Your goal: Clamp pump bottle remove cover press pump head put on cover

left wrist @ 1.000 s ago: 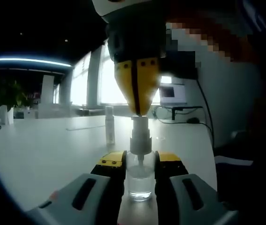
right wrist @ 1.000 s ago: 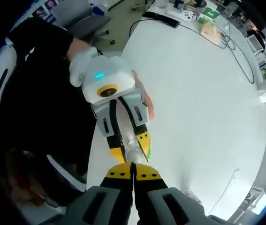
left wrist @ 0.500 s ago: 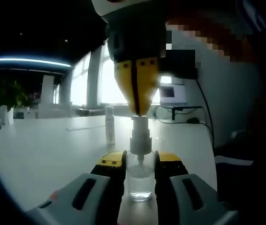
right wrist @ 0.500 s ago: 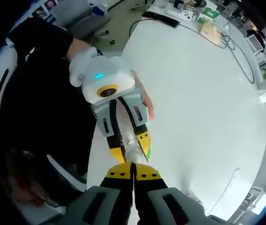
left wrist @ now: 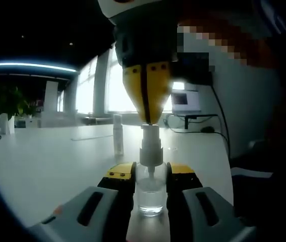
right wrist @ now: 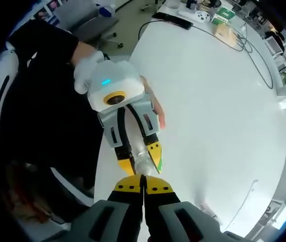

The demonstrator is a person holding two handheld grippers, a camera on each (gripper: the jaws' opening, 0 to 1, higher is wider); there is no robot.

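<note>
On the white worktop [left wrist: 42, 156] we clamp the pump bottle [left wrist: 150, 186] in our left gripper [left wrist: 150, 182], cover [left wrist: 117, 133] off, closed right gripper [left wrist: 147, 120] pressing the pump head [left wrist: 150, 132]; recapping remains.

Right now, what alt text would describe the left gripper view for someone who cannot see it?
A small clear pump bottle stands on a white table, clamped between the left claw's yellow-tipped jaws. The shut right claw comes down from above with its tips on the pump head. A clear cover stands upright farther back on the table.
</note>
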